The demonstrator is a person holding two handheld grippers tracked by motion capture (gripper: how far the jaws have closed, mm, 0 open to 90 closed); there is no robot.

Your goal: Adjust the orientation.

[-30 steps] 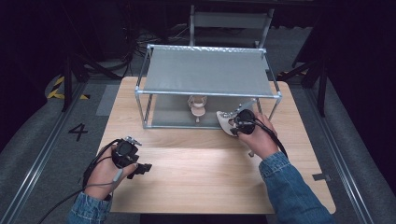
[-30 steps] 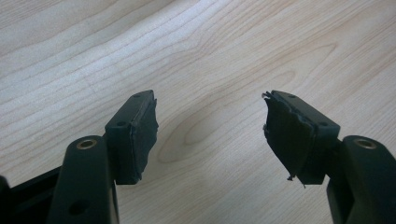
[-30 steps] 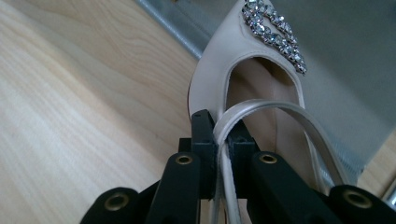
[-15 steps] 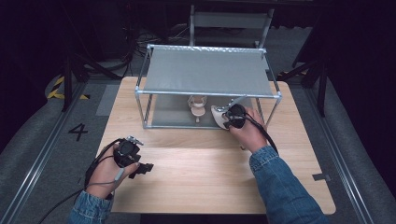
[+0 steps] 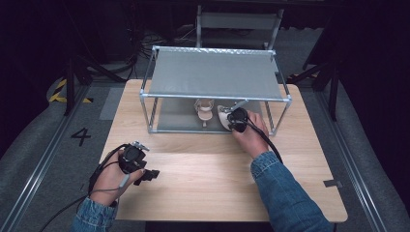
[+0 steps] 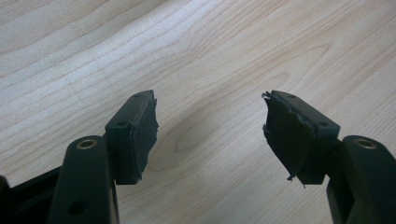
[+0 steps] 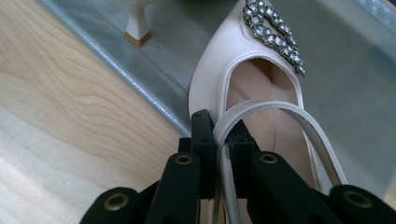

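Table (image 5: 217,188): I see a light wooden top carrying everything; its near half lies bare.
Rack (image 5: 215,75): a metal frame with a grey shelf on top and a grey mat below stands at the far edge of the table, about centred.
Right gripper (image 5: 231,118): my right hand holds it at the rack's front opening, toward the rack's right side. Its fingers (image 7: 203,135) are closed on the pale strap of the shoe.
Left gripper (image 5: 150,174): I hold it near the table's near left corner, close above bare wood. Its fingers (image 6: 135,135) stand wide apart with nothing between them.
Shoe (image 7: 252,79): a cream shoe with a sparkly buckle, gripped by its strap, over the front edge of the grey mat.
Second shoe (image 5: 204,108): sits on the mat just left of the first, heel toward me.
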